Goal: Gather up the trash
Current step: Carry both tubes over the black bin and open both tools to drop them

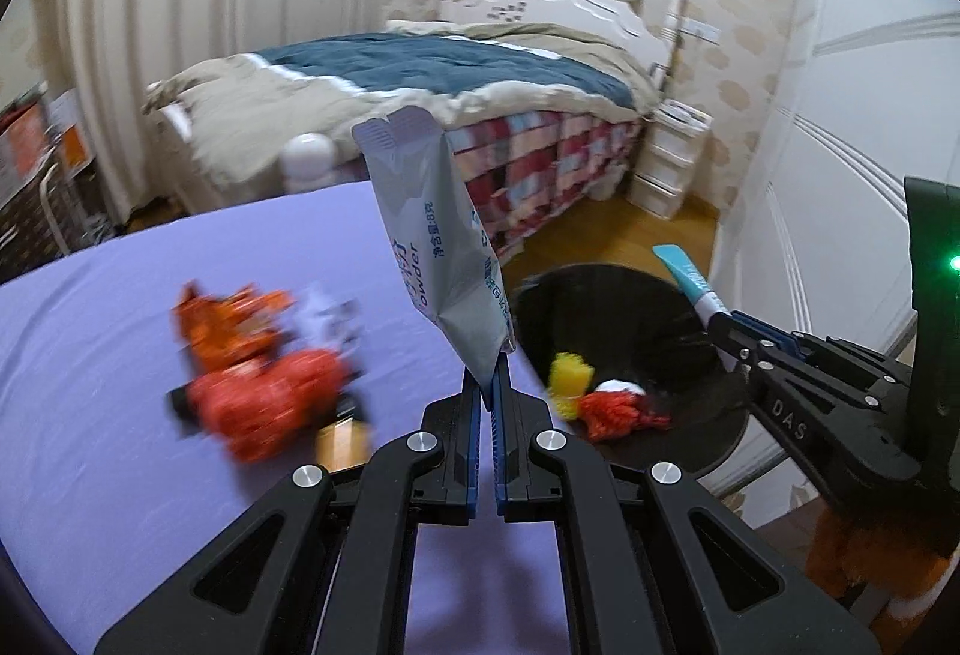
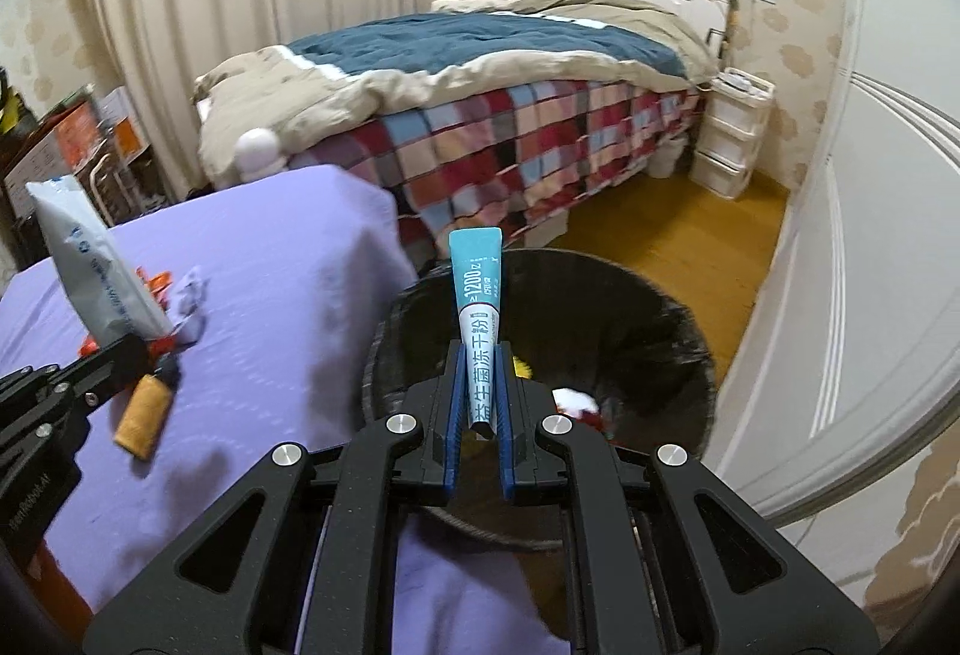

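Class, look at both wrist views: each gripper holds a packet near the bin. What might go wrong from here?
1. The left gripper pinches only a bottom corner of the grey sachet, which stands tall; it may slip or swing out.
2. That sachet appears to be over the purple cloth's edge, not yet the black bin; released now, it may miss.

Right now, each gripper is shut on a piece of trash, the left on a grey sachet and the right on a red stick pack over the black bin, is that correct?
Not quite: the stick pack in the right gripper is teal and white, not red, as the right wrist view shows. The rest holds: the left gripper pinches the grey sachet, and the black bin lies below the pack.
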Demonstrator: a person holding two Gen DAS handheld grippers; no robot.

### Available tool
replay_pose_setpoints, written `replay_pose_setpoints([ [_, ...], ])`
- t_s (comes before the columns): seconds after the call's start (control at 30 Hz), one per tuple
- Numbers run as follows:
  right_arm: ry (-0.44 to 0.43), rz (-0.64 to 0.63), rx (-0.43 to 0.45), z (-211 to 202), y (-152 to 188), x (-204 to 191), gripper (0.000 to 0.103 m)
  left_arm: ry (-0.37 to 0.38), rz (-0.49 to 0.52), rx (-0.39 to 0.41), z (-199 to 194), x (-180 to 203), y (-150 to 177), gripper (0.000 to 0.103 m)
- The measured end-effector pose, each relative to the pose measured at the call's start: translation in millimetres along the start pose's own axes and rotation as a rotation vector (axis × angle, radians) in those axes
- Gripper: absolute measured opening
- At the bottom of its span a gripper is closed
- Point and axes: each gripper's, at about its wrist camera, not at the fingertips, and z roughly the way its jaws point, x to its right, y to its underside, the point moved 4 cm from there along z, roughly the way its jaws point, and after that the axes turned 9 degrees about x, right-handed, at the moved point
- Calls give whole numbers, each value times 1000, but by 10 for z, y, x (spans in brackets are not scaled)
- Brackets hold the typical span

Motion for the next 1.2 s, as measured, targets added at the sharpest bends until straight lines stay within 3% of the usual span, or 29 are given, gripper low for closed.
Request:
replay_pose_setpoints([
  [0.4,54,71,-29,293,17,510,10,45,87,-61,652,512,-61,4],
  [0.93,73,101,-63,573,61,699,10,5,119,-116,987,668,-19,5],
  [1.03,71,107,-69,605,66,723,16,3,127,-122,1010,692,-25,13],
  [1.1,76,119,-62,611,67,746,18,1,128,-120,1006,696,-22,30],
  [1.2,84,128,-62,614,76,759,24,-12,117,-110,984,672,-33,46],
])
